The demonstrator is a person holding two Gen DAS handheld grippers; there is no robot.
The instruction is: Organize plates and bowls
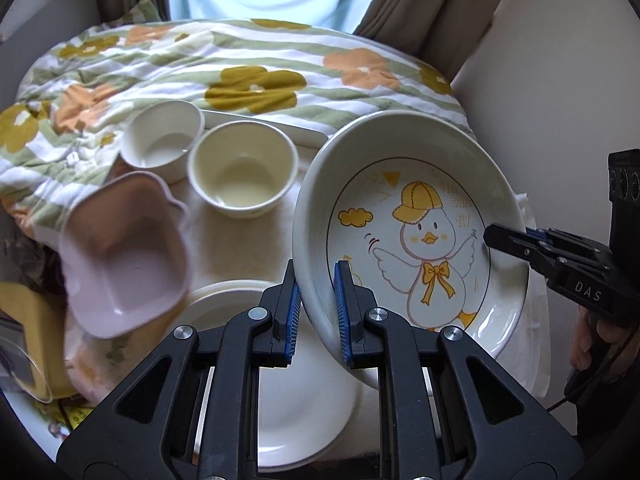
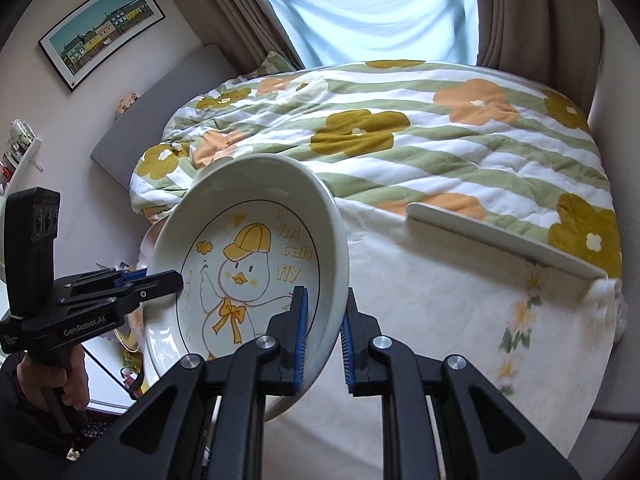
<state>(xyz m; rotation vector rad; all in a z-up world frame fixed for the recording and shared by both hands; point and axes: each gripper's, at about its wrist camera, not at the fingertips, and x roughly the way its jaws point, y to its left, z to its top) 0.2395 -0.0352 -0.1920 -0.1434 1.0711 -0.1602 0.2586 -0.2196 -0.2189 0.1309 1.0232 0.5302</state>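
Both tools, left (image 1: pixel 316 312) and right (image 2: pixel 325 340), clamp opposite rims of the duck plate (image 1: pixel 420 248), sharing its weight above the surface (image 2: pixel 420 320).

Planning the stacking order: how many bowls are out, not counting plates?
3: pink bowl at left, white bowl behind it, cream bowl beside that, left of the duck plate. More may sit hidden behind the plate.

Duck plate (image 1: pixel 420 248) glossy glazed ceramic; pink bowl (image 1: pixel 124 256) matt, plastic-looking; white bowls (image 1: pixel 244 168) smooth; quilt (image 2: pixel 420 136) soft cloth; gripper fingers (image 1: pixel 352 312) matt black plastic, ribbed blue pads.
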